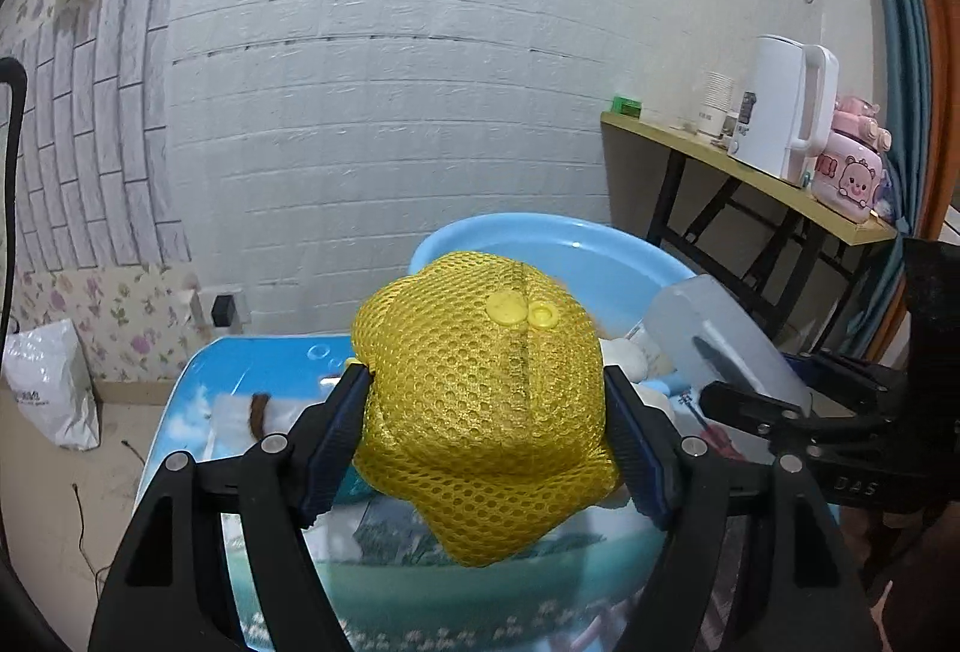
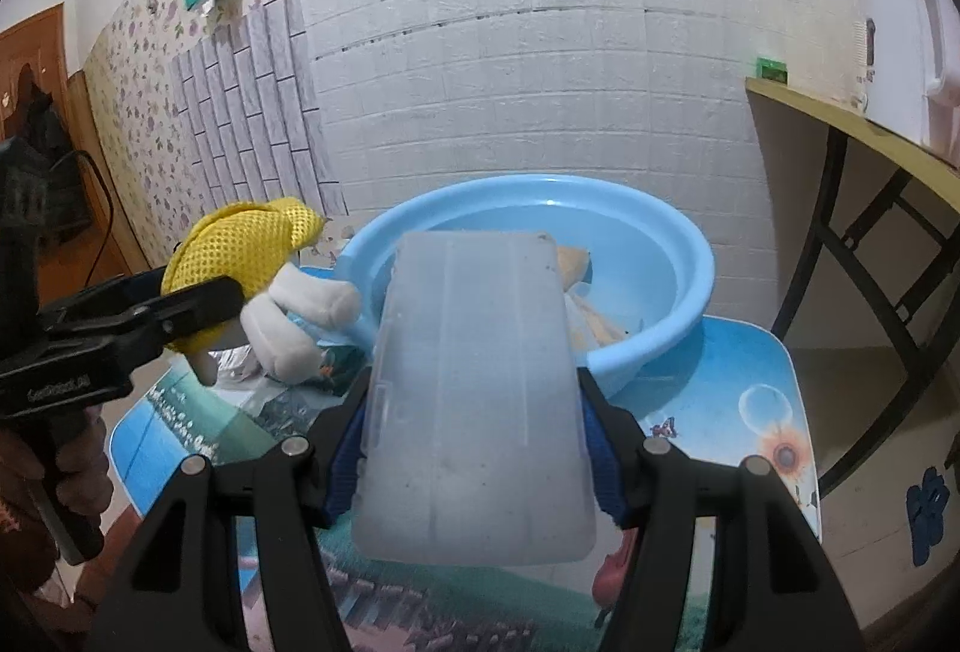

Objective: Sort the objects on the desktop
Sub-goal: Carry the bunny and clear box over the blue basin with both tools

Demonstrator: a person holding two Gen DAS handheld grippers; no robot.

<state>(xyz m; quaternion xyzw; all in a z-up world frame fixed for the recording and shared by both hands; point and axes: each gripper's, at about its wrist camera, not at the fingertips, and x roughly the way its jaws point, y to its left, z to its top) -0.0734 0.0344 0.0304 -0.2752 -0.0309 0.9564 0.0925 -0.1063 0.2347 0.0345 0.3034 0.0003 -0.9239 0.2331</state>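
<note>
A plush toy in a yellow mesh cap point(image 1: 480, 430) hangs above the printed table, and my left gripper point(image 1: 486, 376) is shut on the cap from both sides. From the right wrist view the cap point(image 2: 240, 238) shows at the left, with the toy's white limbs point(image 2: 312, 304) dangling below it. My right gripper point(image 2: 474, 376) is shut on a translucent plastic box point(image 2: 474, 400), held tilted in front of a light blue basin point(image 2: 690, 292). That box point(image 1: 708, 328) appears at the right of the left wrist view.
The basin point(image 1: 540, 244) stands at the back of the small printed table point(image 2: 750, 382) and holds a beige item point(image 2: 576, 262). Loose packets lie on the table's left part. A side table point(image 1: 750, 178) at the right carries a white kettle point(image 1: 780, 111).
</note>
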